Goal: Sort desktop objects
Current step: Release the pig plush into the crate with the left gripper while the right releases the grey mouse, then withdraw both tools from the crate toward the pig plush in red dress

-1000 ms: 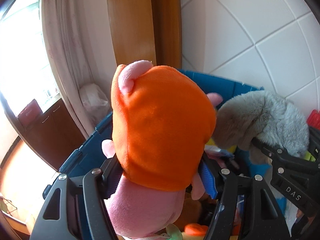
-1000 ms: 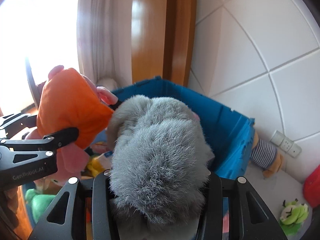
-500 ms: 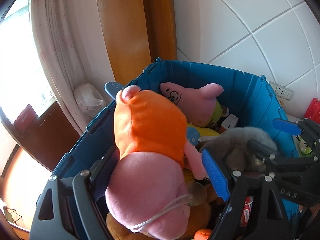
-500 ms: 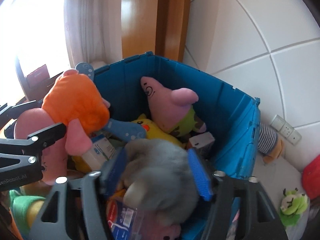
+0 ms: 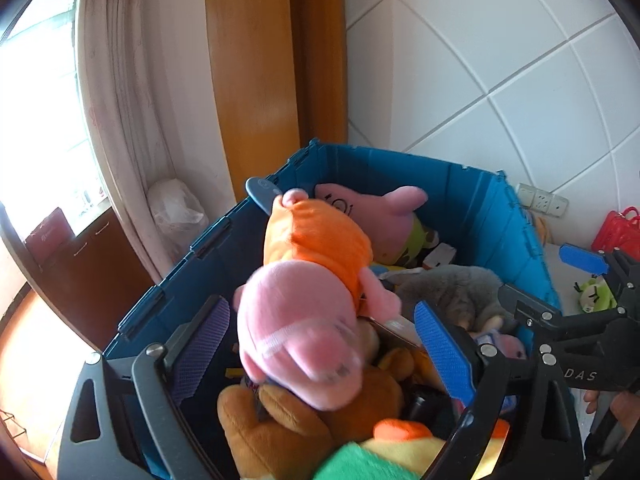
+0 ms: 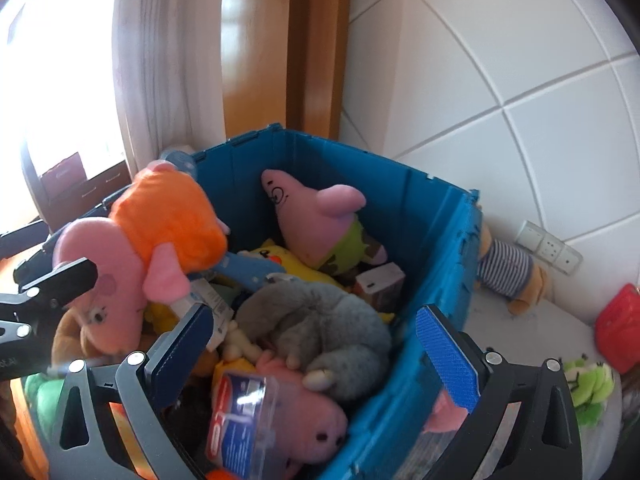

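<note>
Left gripper [image 5: 322,344]: your jaws stand apart, empty.
Right gripper [image 6: 320,344]: yours gapes, empty.
Pig plush [image 5: 308,300]: inside blue bin [image 5: 472,196], atop the pile.
Grey plush [image 6: 316,328]: inside bin, beside pig.

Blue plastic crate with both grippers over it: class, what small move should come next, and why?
Probably draw both grippers back and up. The left gripper and right gripper stand open, and the pink plush pig in orange and grey furry plush already lie in the blue plastic crate.

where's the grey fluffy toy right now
In the right wrist view, the grey fluffy toy lies inside the blue bin, centre, below the pink starfish plush.
</note>
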Tool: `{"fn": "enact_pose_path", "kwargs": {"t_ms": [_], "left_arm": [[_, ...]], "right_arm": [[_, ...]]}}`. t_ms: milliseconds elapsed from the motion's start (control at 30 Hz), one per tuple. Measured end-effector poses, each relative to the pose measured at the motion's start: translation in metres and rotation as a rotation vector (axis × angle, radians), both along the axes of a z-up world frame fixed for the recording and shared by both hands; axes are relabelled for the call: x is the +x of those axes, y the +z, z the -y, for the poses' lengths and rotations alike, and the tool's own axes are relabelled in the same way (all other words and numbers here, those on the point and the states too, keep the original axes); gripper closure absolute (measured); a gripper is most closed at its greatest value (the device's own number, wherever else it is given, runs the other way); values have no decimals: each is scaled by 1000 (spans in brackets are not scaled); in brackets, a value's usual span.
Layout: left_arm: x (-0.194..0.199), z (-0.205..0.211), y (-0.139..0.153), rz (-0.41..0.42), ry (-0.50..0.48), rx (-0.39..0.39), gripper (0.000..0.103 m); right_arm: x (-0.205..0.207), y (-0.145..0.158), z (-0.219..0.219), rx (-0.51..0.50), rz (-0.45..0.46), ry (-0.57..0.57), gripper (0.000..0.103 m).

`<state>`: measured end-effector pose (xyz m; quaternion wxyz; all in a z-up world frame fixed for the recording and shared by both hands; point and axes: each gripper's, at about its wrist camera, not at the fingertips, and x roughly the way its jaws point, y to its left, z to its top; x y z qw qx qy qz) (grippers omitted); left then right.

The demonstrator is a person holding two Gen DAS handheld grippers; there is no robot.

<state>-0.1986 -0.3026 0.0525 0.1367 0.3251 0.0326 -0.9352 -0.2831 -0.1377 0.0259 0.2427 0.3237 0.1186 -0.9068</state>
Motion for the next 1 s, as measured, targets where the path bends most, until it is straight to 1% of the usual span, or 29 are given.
{"fn": "enact_pose_path", "kwargs": {"t_ms": [167,367,633,800,1000], "left_arm": [[21,-14,3,-18,-37,-8,8],[38,-30,-1,-13,-94,-12,8],[44,-59,-7,-7,-198,5,8],[44,-81,-8,-9,-240,15,8],[46,-122,-8,-16,-282,13,8]], "right_arm": [[28,7,-23,-9,-25,-52,0],[55,6,-47,-5,-30,-124,0],[80,2,-83,6,-25,-233,0],[90,-1,-113,5,-18,-293,0],[99,-8,-155,-4,-4,-337,0]]}}
